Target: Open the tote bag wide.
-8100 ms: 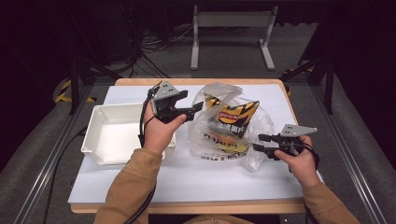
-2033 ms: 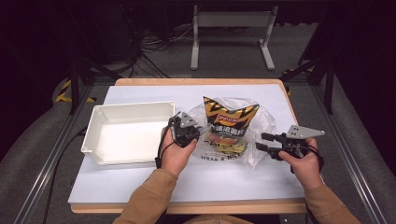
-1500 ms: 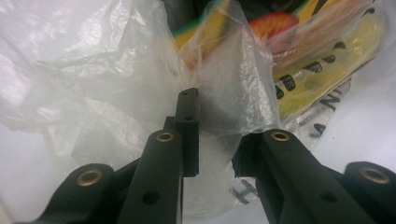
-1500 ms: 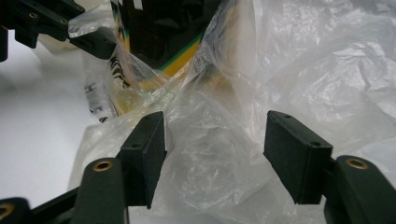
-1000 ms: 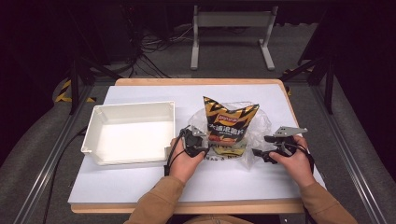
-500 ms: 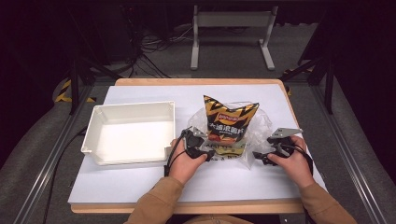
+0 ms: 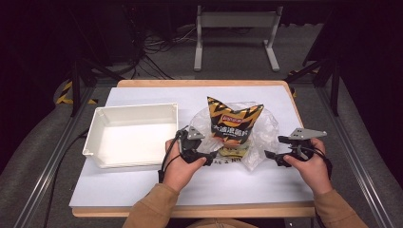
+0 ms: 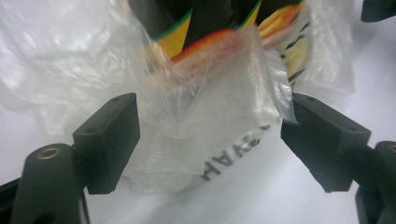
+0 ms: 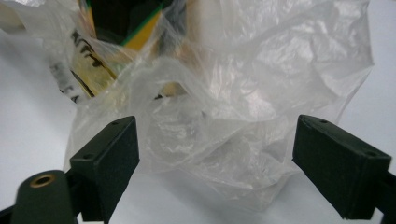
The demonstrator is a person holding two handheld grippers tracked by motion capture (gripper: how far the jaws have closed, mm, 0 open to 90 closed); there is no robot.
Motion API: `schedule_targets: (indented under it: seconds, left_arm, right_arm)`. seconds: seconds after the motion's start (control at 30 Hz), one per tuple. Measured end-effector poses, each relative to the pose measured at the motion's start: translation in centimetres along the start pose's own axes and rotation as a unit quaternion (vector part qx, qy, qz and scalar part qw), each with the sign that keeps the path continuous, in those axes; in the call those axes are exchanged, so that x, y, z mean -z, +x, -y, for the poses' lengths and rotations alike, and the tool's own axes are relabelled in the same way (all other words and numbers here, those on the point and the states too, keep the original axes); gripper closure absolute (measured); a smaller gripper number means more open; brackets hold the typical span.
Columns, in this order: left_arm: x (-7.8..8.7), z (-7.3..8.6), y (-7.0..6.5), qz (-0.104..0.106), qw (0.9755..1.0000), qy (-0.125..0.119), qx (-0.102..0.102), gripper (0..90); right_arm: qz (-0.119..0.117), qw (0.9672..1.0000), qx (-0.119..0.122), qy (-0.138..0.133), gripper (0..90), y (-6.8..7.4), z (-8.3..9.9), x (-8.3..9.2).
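A black-and-yellow chip bag (image 7: 233, 124) stands upright inside a crumpled clear plastic bag (image 7: 261, 137) near the middle of a white table (image 7: 142, 190), its top edge notched into two peaks and a red logo showing on its front. The thin film gathers in loose folds around the snack pack's lower half (printed lettering shows through it at the base).

The left gripper (image 7: 209, 159) sits at the film's left edge, its jaws having just been opening and now spread wide; in the left gripper view a fold of the plastic bag (image 8: 205, 121) lies between them, not pinched. The right gripper (image 7: 272, 156) is at the film's right edge, jaws likewise spread apart in the right gripper view, with crinkled plastic (image 9: 224, 135) bulging into the gap and neither pad pressing on it.

Just left of the bags sits a white rectangular tray (image 7: 97, 130), with nothing in it. Beyond the table's far edge stand a grey metal stand (image 7: 235, 28) and a tangle of cables (image 7: 161, 47) on the dark floor.
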State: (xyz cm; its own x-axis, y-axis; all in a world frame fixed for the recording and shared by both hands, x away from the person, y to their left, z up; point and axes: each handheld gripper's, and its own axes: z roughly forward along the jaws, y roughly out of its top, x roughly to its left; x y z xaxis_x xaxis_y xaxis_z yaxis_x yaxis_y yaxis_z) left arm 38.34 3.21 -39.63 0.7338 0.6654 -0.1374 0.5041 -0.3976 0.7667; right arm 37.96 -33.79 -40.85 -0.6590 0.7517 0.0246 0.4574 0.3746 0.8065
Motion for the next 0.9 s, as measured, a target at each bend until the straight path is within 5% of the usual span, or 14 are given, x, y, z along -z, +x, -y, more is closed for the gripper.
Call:
schedule_targets:
  seconds: [0.43,0.9]
  left_arm:
    - [4.7,-2.3,0.4,0.017,0.9973,-0.069,-0.016,21.6]
    - [5.2,-4.5,2.3,0.040,0.9920,-0.113,-0.037,18.2]
  right_arm:
    - [-0.010,0.9987,-0.009,-0.048,18.2,0.0,-0.6,1.7]
    - [-0.032,0.9959,-0.015,-0.083,22.8,-0.1,-0.8,2.3]
